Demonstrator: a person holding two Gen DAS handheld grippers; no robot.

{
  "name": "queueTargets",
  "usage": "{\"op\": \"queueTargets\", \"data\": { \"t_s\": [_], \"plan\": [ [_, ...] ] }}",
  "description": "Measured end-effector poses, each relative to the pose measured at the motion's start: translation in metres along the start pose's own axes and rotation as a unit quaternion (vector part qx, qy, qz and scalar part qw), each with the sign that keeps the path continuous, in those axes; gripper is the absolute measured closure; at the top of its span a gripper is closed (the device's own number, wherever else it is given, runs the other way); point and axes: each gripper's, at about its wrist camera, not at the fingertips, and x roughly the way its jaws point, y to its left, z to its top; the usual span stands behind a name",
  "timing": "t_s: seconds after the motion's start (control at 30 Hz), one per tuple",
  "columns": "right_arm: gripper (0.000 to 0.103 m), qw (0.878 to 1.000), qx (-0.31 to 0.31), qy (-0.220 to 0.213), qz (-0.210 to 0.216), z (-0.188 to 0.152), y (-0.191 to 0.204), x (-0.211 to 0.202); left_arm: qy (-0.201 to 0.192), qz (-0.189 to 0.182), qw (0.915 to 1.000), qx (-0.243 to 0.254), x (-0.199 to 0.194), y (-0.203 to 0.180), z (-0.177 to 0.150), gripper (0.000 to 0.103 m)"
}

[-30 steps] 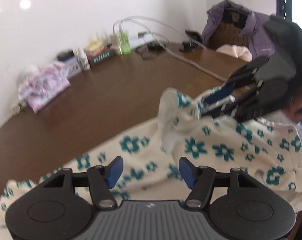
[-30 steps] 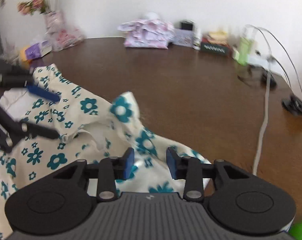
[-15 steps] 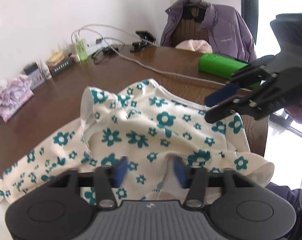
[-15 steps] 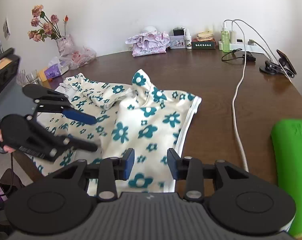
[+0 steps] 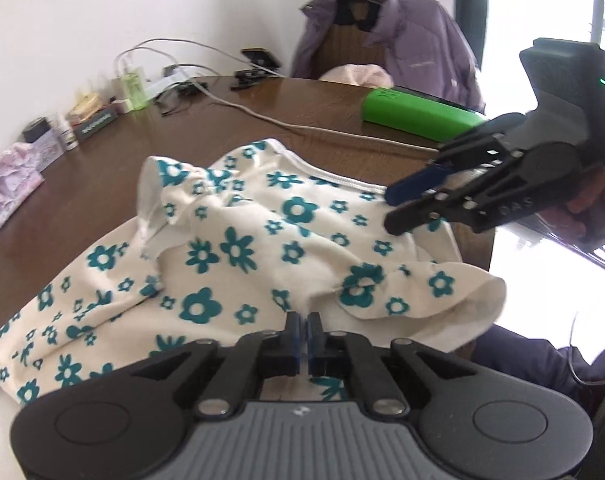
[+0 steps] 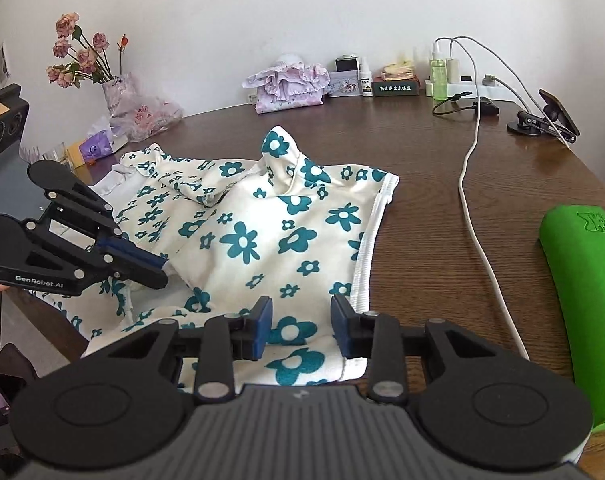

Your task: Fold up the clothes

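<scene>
Left hand-held gripper (image 5: 303, 326) closing on floral garment (image 5: 262, 248); right hand-held gripper (image 6: 300, 330) gapes, empty (thin pinch may slip)

- Bright daylight; the window (image 5: 542, 20) at the left wrist view's upper right is blown out white.
- Glare streaks the glossy brown wooden table (image 6: 422, 152).
- Fisheye bending, dark corners; left view slightly soft.

Bare worktop (image 6: 422, 208) is left between the flowered garment (image 6: 262, 232) and the white cable (image 6: 468, 184). The right edge is blocked by a green roll (image 6: 582, 280); the far wall is lined with bottles (image 6: 438, 72) and boxes (image 6: 394, 88).
</scene>
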Motion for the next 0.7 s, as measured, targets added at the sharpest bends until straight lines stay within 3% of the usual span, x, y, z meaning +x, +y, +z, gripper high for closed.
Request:
{"op": "queueTargets", "data": {
  "t_s": [0.1, 0.17, 0.23, 0.37, 0.47, 0.6, 0.7],
  "plan": [
    [0.070, 1.000, 0.000, 0.006, -0.006, 0.003, 0.002, 0.000, -0.010, -0.032, 0.9994, 0.007, -0.002, -0.005, 0.005, 0.078],
    [0.069, 1.000, 0.004, 0.006, -0.008, 0.005, 0.004, -0.002, -0.028, -0.042, 0.9987, -0.005, -0.006, -0.005, 0.009, 0.052],
    [0.069, 1.000, 0.005, 0.001, 0.021, 0.007, 0.006, -0.007, -0.045, -0.045, 0.9975, -0.032, -0.007, 0.002, 0.012, 0.046],
    [0.070, 0.996, 0.022, -0.006, 0.091, 0.003, 0.018, -0.012, -0.061, -0.028, 0.9909, -0.117, -0.004, 0.024, 0.019, 0.046],
    [0.081, 0.996, 0.001, 0.013, 0.093, -0.005, 0.038, 0.006, -0.059, -0.006, 0.9793, -0.193, 0.008, 0.040, 0.030, 0.043],
    [0.080, 0.996, -0.029, 0.000, 0.082, -0.008, 0.058, 0.009, -0.039, 0.038, 0.9740, -0.220, 0.028, 0.037, 0.045, 0.042],
    [0.080, 0.997, -0.017, -0.013, 0.070, -0.009, 0.051, 0.000, -0.017, 0.075, 0.9742, -0.212, 0.041, 0.030, 0.046, 0.053]
  ]
}}
